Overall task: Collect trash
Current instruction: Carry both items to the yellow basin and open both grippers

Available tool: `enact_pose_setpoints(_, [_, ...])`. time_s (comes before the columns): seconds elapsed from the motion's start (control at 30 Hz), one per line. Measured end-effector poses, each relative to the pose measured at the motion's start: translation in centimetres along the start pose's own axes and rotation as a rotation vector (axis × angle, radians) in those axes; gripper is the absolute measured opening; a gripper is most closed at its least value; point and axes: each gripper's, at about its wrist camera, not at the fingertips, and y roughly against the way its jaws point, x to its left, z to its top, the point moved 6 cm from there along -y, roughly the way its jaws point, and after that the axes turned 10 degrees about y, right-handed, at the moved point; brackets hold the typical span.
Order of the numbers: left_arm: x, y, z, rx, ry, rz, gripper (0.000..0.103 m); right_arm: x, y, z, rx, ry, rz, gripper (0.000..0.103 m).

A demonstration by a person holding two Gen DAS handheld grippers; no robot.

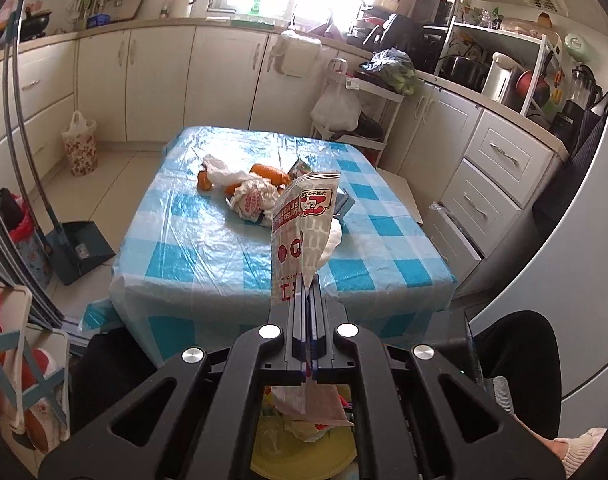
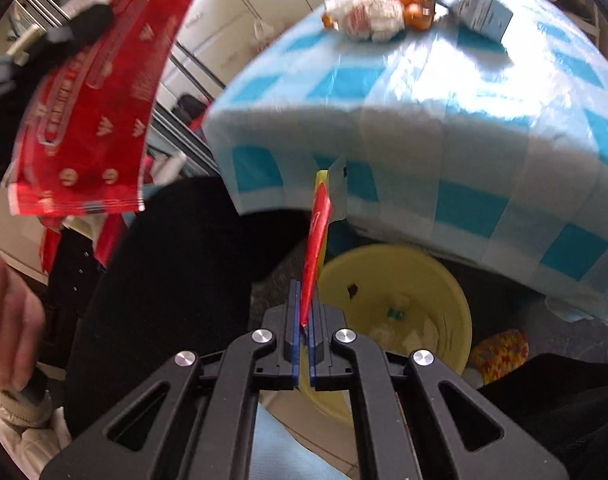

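My left gripper [image 1: 308,280] is shut on a white and red snack bag [image 1: 299,232] and holds it upright in front of the blue checked table [image 1: 207,248]. In the right wrist view the same bag shows red [image 2: 87,92] at upper left, pinched by the left gripper's fingers [image 2: 85,20]. My right gripper [image 2: 306,292] is shut on a thin red and yellow wrapper [image 2: 318,232], held above a yellow bin [image 2: 444,280] on the floor. More trash lies on the table: crumpled white wrappers [image 1: 249,196], orange peel [image 1: 269,172] and a small blue box [image 2: 484,16].
The yellow bin [image 1: 336,464] holds some scraps and sits under the table's front edge. A dustpan [image 1: 83,248] stands left of the table. Kitchen cabinets [image 1: 496,168] line the walls. A person's legs in black [image 2: 175,280] are next to the bin.
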Motion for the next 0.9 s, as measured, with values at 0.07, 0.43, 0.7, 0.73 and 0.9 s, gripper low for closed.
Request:
enact_pose_setpoints(0.07, [0.7, -1.0, -1.2, 0.036, 0.02, 0.002, 0.002, -0.4, -0.7, -0.4, 0.034, -0.021, -0.015, 0.014])
enact_pose_setpoints(0.43, [3.5, -6.0, -7.0, 0.215, 0.067, 0.046, 0.002, -3.5, 5.2, 0.0, -0.201, -0.158, -0.048, 0.059])
enact_pose_setpoints(0.7, [2.8, -8.8, -10.0, 0.345, -0.003, 0.094, 0.036, -3.9, 8.7, 1.4, -0.379, -0.154, -0.097, 0.064])
enact_pose_setpoints(0.73, [2.8, -8.6, -9.9, 0.329, -0.005, 0.105, 0.052, -3.9, 8.8, 1.5, -0.39, -0.15, -0.1, 0.065])
enact_pose_setpoints(0.9, [3.3, -7.1, -8.3, 0.226, 0.007, 0.149, 0.077, -4.0, 9.5, 2.6, -0.425, -0.144, -0.114, 0.069])
